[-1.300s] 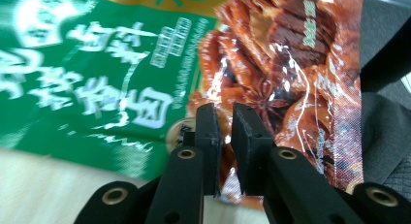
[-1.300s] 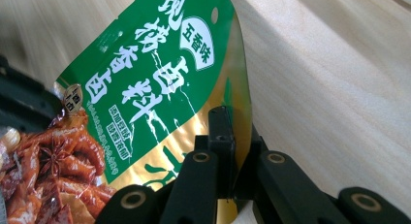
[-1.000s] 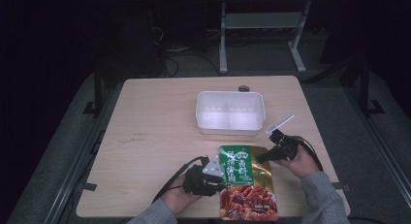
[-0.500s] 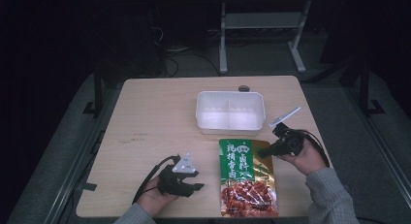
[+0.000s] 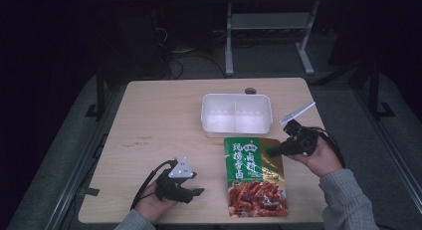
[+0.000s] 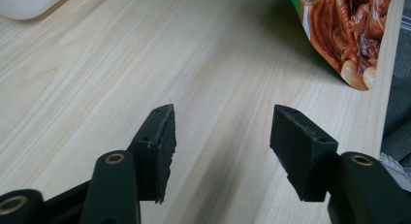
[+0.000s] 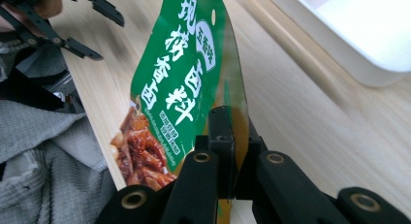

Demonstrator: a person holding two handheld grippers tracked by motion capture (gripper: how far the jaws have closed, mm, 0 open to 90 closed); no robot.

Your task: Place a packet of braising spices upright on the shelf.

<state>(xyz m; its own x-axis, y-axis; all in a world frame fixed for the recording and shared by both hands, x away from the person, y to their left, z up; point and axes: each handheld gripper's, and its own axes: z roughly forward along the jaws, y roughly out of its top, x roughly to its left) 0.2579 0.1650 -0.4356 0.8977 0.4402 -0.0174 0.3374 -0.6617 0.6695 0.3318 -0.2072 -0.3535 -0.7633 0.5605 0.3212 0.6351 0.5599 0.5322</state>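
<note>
A green food pouch (image 5: 255,175) printed with a meat dish lies on the wooden table (image 5: 154,120) near its front edge. My right gripper (image 5: 271,151) is shut on the pouch's upper right edge and holds that side raised. In the right gripper view the jaws (image 7: 232,136) pinch the pouch (image 7: 184,78) at its rim. My left gripper (image 5: 196,192) rests low to the left of the pouch, apart from it. Its jaws have just been opening, and nothing lies between them (image 6: 223,132). A corner of the pouch (image 6: 349,35) is in view beyond them.
A white two-compartment tray (image 5: 237,114) stands just behind the pouch, also seen in the right gripper view (image 7: 358,30). A small dark disc (image 5: 250,90) lies at the table's far edge. Bare wood stretches across the left half. The front edge is close to both hands.
My left gripper has let go of the pouch's left edge, opened and drawn away to the left. My right gripper has risen, tipping up the pouch's upper right side.
</note>
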